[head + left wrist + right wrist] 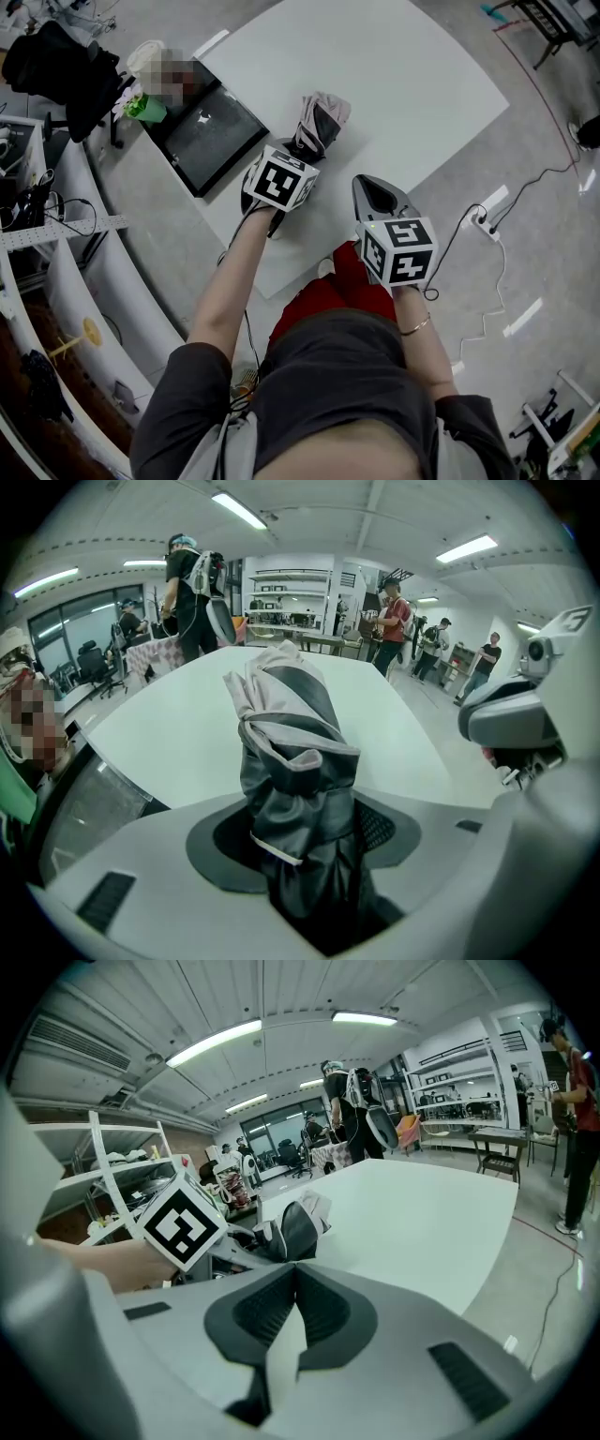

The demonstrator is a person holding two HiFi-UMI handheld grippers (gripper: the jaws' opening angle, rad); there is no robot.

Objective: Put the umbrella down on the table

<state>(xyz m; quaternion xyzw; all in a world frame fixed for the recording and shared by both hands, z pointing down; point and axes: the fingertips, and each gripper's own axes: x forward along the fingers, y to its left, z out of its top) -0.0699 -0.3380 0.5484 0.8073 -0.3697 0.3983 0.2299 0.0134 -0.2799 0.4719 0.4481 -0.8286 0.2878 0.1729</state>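
A folded grey and black umbrella (pixel 323 117) points away from me, low over the white table (pixel 403 84); whether its far end touches the top I cannot tell. My left gripper (pixel 302 150) is shut on its near end. In the left gripper view the bunched fabric of the umbrella (pixel 291 752) fills the gap between the jaws of the left gripper (pixel 309 850). My right gripper (pixel 367 187) hovers by the table's near edge, right of the umbrella, shut on nothing. In the right gripper view the right gripper (pixel 293 1269) has its pads together, and the umbrella (pixel 298 1227) lies ahead to the left.
A dark flat panel (pixel 208 133) lies on the table's left part, with a green cup (pixel 146 109) beside it. A power strip and cable (pixel 485 221) lie on the floor at the right. Several people (pixel 192 592) stand beyond the table's far side.
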